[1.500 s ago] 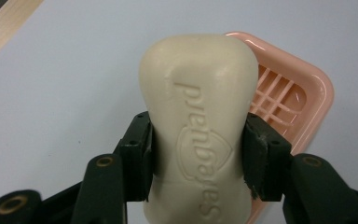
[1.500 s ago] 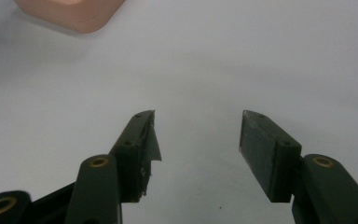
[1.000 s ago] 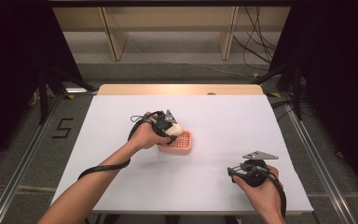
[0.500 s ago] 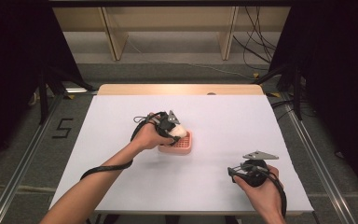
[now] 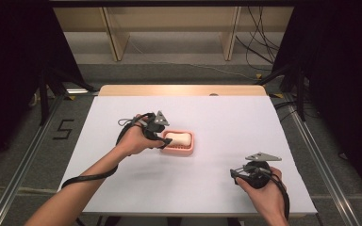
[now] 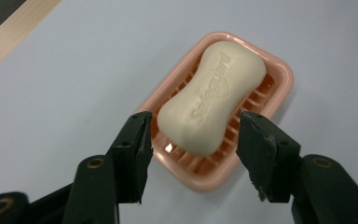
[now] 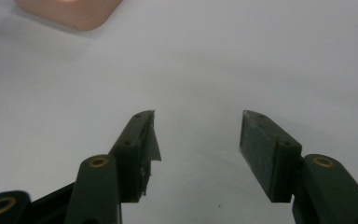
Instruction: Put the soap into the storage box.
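A smooth, cream, waisted soap bar (image 6: 213,95) with embossed lettering lies in a ribbed pink plastic dish (image 6: 279,88) mid-table. Your left gripper (image 6: 193,140), jaws just opening, straddles the bar's near end without touching. Your right gripper (image 7: 196,140) stands released, well apart.

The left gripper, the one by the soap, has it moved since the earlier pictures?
Yes. In the high view the left gripper has backed off leftward from the pink soap dish, its fingers just opening, the soap left lying in the dish.
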